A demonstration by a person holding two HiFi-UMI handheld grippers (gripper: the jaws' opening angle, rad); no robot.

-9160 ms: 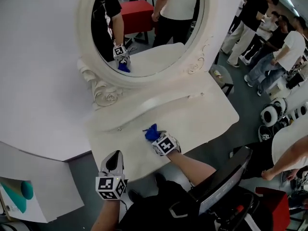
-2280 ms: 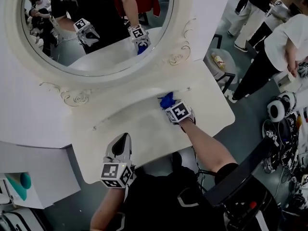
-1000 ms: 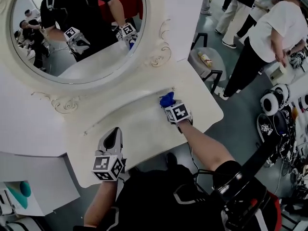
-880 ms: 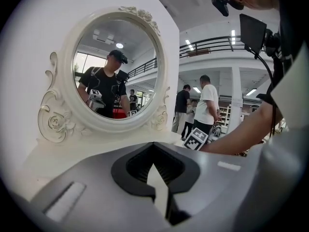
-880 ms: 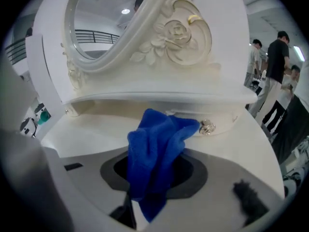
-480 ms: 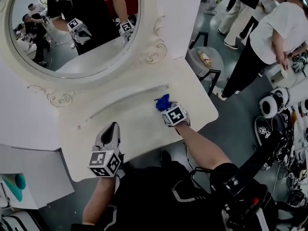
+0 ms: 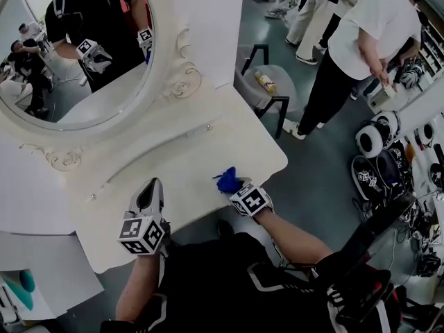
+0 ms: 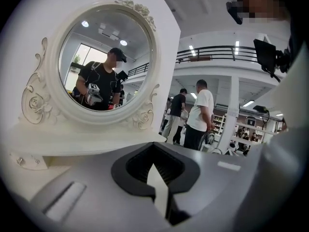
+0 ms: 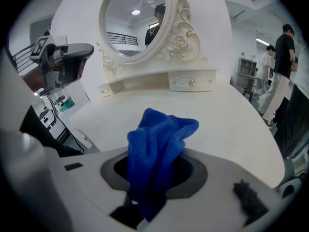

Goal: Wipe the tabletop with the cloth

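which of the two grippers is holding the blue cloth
The right gripper: its jaws are shut on the blue cloth. The left gripper has its jaws shut on nothing.

Perhaps a lab hall: mezzanine (image 8: 217, 52), onlookers (image 8: 199, 112), floor gear (image 7: 374, 151).

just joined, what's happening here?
A person with a gripper in each hand is working on a white vanity tabletop below a round mirror. The right gripper is clamped on a blue cloth near the tabletop's front edge. The left gripper is shut on nothing and sits idle at the front left.
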